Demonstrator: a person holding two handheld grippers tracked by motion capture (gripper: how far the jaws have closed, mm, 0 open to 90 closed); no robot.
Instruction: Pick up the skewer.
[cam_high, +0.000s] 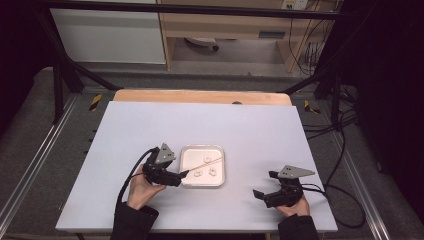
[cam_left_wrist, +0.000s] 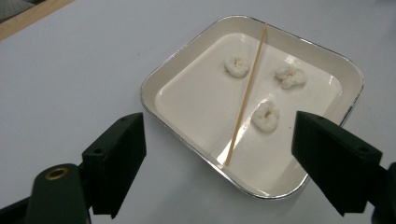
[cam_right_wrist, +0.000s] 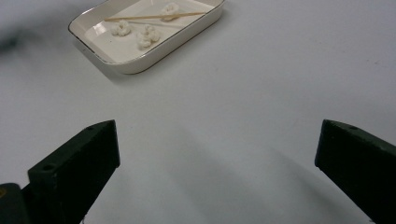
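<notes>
Tongs in both hands stand wide apart with nothing between their jaws. On the pale worktop (cam_high: 150, 125) sits a shallow, square, cream-coloured tray (cam_high: 220, 176) with a thin metallic rim, roughly at the middle of the near half. Inside it lie three small white ring-shaped pieces (cam_left_wrist: 236, 66) — puffy, like bits of dough or snack — and a thin wooden skewer (cam_left_wrist: 246, 95) that runs slantwise across the tray, one end resting at the far rim, the other low on the tray floor near the closest wall. In the left gripper view the skewer passes between the pieces, one on its left and two on its right. The left tongs (cam_high: 184, 174) hover just beside the tray's left edge, pointing toward it, held by the person's left hand (cam_high: 141, 190). The right tongs (cam_high: 264, 186) sit well apart from the tray — off to its right, near the worktop's front edge — held by the right hand (cam_high: 295, 205), over bare surface.
</notes>
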